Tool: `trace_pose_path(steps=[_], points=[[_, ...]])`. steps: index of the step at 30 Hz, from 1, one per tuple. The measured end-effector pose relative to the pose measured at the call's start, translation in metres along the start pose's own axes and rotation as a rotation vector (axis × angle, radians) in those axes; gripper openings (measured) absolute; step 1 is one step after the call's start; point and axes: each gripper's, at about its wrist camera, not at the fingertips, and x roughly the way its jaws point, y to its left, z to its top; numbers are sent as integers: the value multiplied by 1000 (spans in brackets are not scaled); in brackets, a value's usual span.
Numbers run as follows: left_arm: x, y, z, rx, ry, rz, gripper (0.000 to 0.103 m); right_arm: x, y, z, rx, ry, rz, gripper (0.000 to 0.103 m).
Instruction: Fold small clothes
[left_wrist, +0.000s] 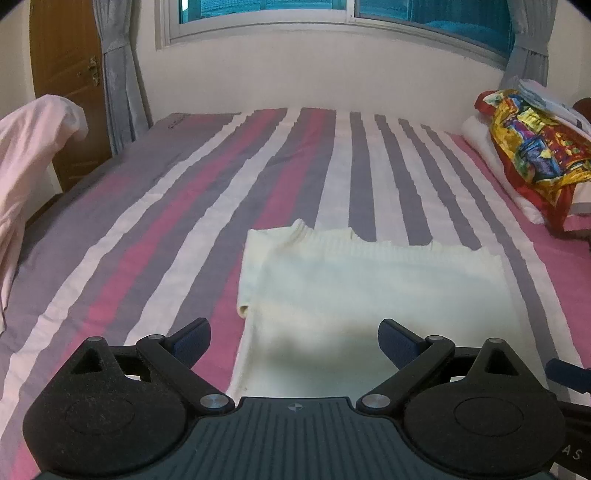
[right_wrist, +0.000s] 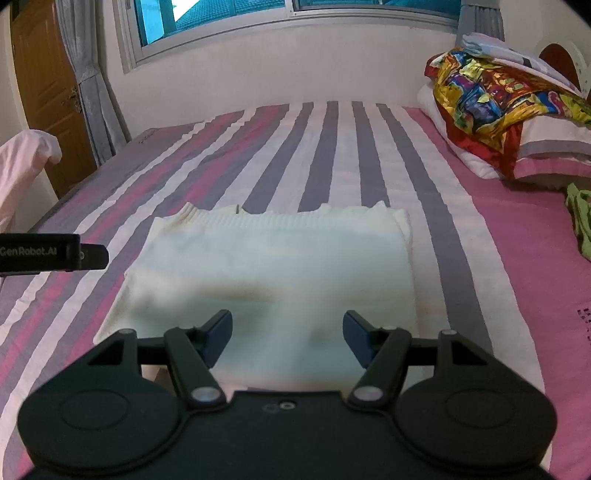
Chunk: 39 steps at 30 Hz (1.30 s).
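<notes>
Both pairs of jaws stood spread and empty: our left gripper (left_wrist: 294, 338) and right gripper (right_wrist: 287, 334) hovered over the near edge of one white knitted garment (right_wrist: 273, 266), which lay partly folded and flat on the striped bed (right_wrist: 332, 155). We judged the risk to be uneven pinching: if we caught only the top layer of knit, the fold beneath could drag open or skew. We counted one white garment, one pink cloth (left_wrist: 29, 155) hanging at the left, one bright patterned bundle (right_wrist: 491, 92) on the pillows, and one green scrap (right_wrist: 581, 218).
</notes>
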Motion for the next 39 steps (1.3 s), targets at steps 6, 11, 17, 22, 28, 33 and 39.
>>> trace_pose_path(steps=[6, 11, 17, 22, 28, 33, 39], points=[[22, 3, -11, -18, 66, -1, 97, 13, 0, -1, -15, 2, -23, 65], [50, 12, -33, -76, 158, -20, 97, 29, -2, -5, 5, 24, -25, 65], [80, 41, -68, -250, 250, -73, 97, 48, 0, -11, -3, 49, -30, 66], [97, 61, -85, -415, 305, -149, 97, 62, -1, -15, 9, 74, -26, 66], [100, 70, -97, -557, 290, -260, 97, 70, 4, -19, -2, 91, -14, 66], [115, 80, -106, -712, 265, -351, 96, 70, 5, -18, 2, 87, -2, 66], [127, 83, -109, -825, 211, -409, 96, 72, 3, -18, -1, 81, 0, 66]])
